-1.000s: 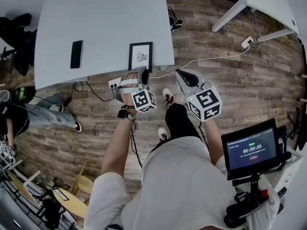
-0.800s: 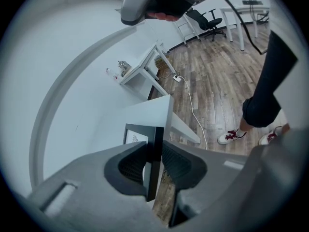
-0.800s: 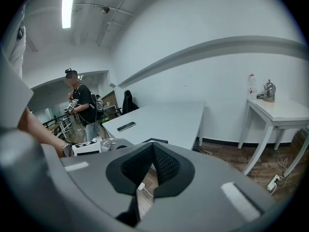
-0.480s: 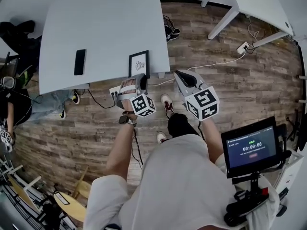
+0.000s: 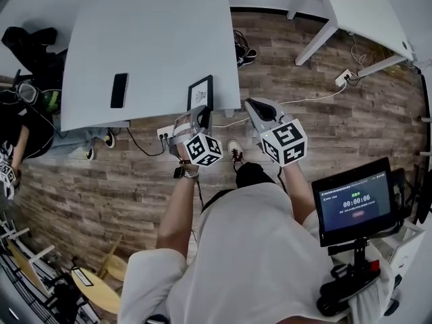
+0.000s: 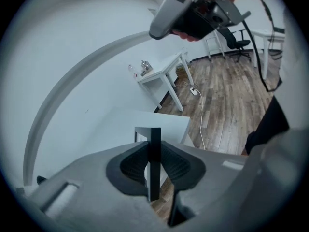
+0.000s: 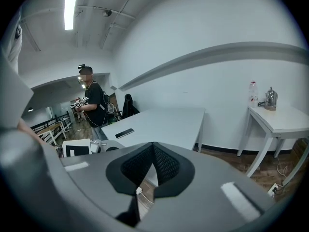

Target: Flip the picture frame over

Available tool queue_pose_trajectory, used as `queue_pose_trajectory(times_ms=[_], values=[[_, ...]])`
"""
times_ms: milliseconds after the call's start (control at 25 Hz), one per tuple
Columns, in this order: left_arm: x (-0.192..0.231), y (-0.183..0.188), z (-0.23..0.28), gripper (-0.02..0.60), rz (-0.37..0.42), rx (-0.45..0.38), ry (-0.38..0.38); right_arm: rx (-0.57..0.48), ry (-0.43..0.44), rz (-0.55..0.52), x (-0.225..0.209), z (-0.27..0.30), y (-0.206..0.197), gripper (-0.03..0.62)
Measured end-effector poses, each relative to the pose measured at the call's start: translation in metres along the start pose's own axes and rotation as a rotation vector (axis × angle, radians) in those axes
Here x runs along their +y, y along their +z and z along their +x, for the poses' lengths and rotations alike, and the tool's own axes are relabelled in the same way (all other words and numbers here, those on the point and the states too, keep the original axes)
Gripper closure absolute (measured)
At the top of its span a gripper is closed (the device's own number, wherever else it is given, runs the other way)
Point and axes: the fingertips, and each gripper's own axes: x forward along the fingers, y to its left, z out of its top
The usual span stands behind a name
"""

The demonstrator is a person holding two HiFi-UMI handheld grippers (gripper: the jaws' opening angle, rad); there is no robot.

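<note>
Both left gripper [image 6: 153, 146] fingers are closing on the picture frame [image 6: 154, 134] by its black edge: light, stiff, probably glass-fronted, fragile. Right gripper [image 7: 153, 146] fingers meet, empty.

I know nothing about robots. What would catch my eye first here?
The cube-marked left gripper, its jaws closing on the black picture frame at the near edge of the white table. Beside it the right gripper hangs shut and empty; a timer screen glows lower right.

White T-shirt [image 5: 250, 248], dark trousers [image 5: 251, 175], red-white sneakers [image 5: 235, 151], black wristwatch [image 5: 179, 173].
</note>
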Motion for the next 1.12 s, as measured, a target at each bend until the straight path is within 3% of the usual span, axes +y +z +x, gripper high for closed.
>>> queue_pose_trajectory(times_ms=[360, 520, 760, 1120], values=[[0.017, 0.012, -0.024, 0.503, -0.355, -0.096, 0.034, -0.015, 0.037, -0.031, 0.009, 0.011, 0.011, 0.592], [0.034, 0.012, -0.038, 0.502, -0.653, -0.209, 0.045, -0.015, 0.066, -0.048, 0.015, 0.016, 0.014, 0.592], [0.047, 0.001, -0.056, 0.503, -1.035, -0.385, 0.058, -0.008, 0.118, -0.073, 0.025, 0.023, 0.012, 0.592], [0.064, -0.032, -0.044, 0.502, -1.330, -0.511, 0.075, 0.024, 0.186, -0.074, 0.025, 0.058, 0.011, 0.592]])
